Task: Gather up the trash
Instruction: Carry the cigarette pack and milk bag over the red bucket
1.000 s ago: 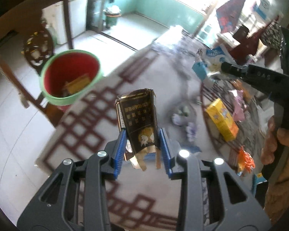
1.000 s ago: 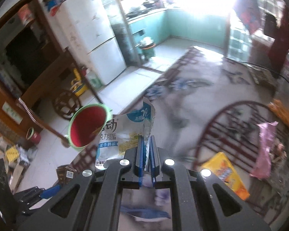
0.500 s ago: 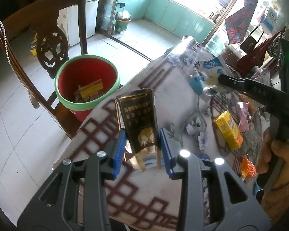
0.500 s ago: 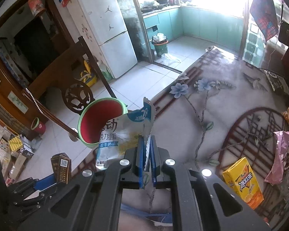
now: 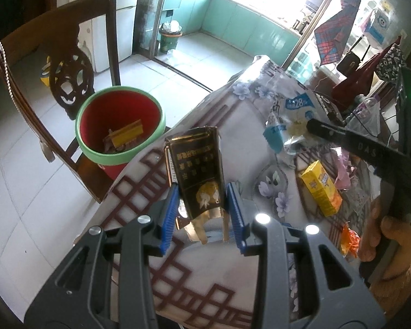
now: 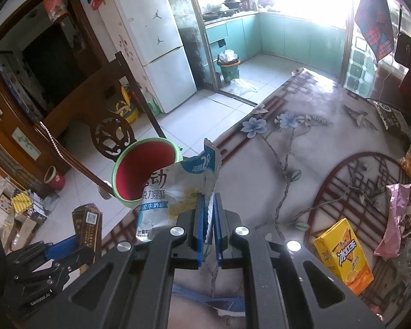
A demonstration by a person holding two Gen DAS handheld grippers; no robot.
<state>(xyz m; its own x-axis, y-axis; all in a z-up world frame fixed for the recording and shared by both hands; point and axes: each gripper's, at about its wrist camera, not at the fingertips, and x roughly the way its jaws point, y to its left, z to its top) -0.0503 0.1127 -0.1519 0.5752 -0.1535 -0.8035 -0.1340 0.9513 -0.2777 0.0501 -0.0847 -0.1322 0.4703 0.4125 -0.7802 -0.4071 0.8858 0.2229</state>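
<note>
My left gripper (image 5: 202, 194) is shut on a dark brown and gold carton (image 5: 196, 168), held upright above the table's left edge. Beyond it to the left, a red bin with a green rim (image 5: 117, 128) sits on a wooden chair and holds a yellow box. My right gripper (image 6: 208, 205) is shut on a torn white and blue snack wrapper (image 6: 172, 194), which hangs over the table edge in front of the same bin (image 6: 142, 172). In the left wrist view that wrapper (image 5: 290, 120) and the right gripper's finger (image 5: 342, 137) show at the right.
On the patterned tablecloth (image 6: 301, 148) lie a yellow drink carton (image 6: 342, 249), a pink wrapper (image 6: 397, 216) and an orange wrapper (image 5: 348, 241). A dark wooden chair (image 5: 54, 63) stands by the table's left edge. A fridge (image 6: 153, 44) and a floor bin (image 6: 228, 65) lie beyond.
Both views have swung a little and sharpened; the red bin now sits further right and lower in the left wrist view. Each gripper keeps its grip on the same item.
</note>
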